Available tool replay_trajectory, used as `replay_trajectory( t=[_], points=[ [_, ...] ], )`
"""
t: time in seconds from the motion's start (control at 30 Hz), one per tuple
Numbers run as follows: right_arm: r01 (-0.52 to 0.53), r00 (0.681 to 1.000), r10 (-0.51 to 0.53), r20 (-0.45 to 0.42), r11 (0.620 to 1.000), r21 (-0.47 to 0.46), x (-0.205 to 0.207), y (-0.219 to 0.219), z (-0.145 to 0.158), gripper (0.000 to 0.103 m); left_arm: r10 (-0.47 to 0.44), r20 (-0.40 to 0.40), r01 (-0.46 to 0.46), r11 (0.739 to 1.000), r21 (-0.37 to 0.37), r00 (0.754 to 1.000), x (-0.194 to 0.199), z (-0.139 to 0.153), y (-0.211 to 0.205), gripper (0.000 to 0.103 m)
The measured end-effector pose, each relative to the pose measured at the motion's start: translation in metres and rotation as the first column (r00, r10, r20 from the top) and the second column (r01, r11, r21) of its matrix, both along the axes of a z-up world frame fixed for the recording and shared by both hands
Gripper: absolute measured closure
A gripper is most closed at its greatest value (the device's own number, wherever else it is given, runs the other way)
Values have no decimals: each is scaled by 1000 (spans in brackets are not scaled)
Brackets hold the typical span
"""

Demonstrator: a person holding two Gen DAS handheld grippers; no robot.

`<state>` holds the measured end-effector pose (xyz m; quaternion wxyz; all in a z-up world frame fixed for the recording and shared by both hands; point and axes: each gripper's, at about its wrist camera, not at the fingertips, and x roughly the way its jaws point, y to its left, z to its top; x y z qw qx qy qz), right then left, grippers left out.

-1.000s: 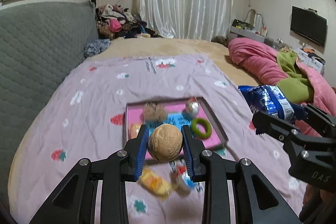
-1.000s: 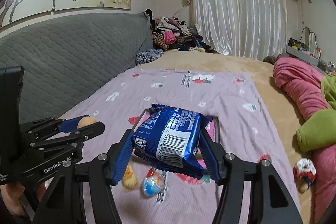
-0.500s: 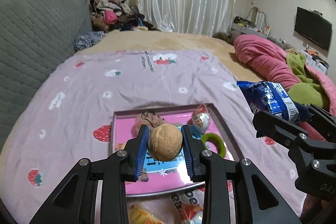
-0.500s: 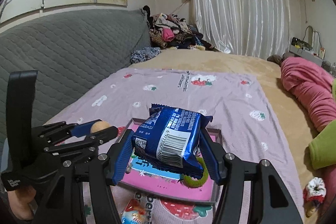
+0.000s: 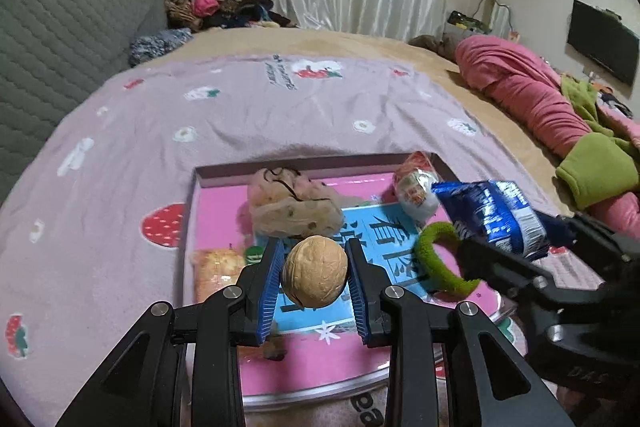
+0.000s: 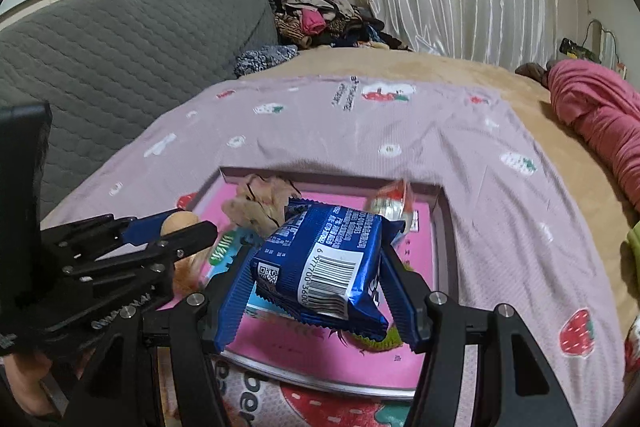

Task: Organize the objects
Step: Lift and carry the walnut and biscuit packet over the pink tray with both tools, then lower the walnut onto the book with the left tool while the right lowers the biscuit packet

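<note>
Strawberry-print bedding (image 5: pixel 248 115) carries a pink tray (image 5: pixel 216 203). Pinched in the left gripper (image 5: pixel 314 273) is a walnut (image 5: pixel 315 271), hanging over the tray's middle; the right gripper (image 6: pixel 320 275) clamps a blue snack packet (image 6: pixel 324 267) over the tray's 3 o'clock side. Lower each until nearly touching the tray floor before letting go (the walnut would likely roll), aiming for bare pink rather than the beige pouch (image 5: pixel 294 211) at 12 o'clock. Only the left view shows the green ring (image 5: pixel 434 259) whole; the right view's packet hides most of it.
</note>
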<state>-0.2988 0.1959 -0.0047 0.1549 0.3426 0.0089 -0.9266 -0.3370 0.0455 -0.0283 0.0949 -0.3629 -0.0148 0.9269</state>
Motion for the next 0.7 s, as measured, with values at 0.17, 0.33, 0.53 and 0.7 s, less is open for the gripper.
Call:
replay_trajectory(
  t=[0.17,0.33,0.53,0.7],
  points=[
    [-21,998,19,57,999,39,-11,-3,-25,41,-18,30,18,1000,-11,999,-11,-13,4,71],
    [-34,995,29,95,998,52,-15,-5,-39,41,-21,46,22,999,-24,999,-15,-21,6,71],
    [-43,993,34,109,996,78,-15,-9,-43,41,-24,83,28,999,-46,996,-20,-32,7,71],
    [-49,992,36,120,993,105,-19,-13,-50,41,-29,109,35,998,-54,994,-23,-40,8,71]
  ],
)
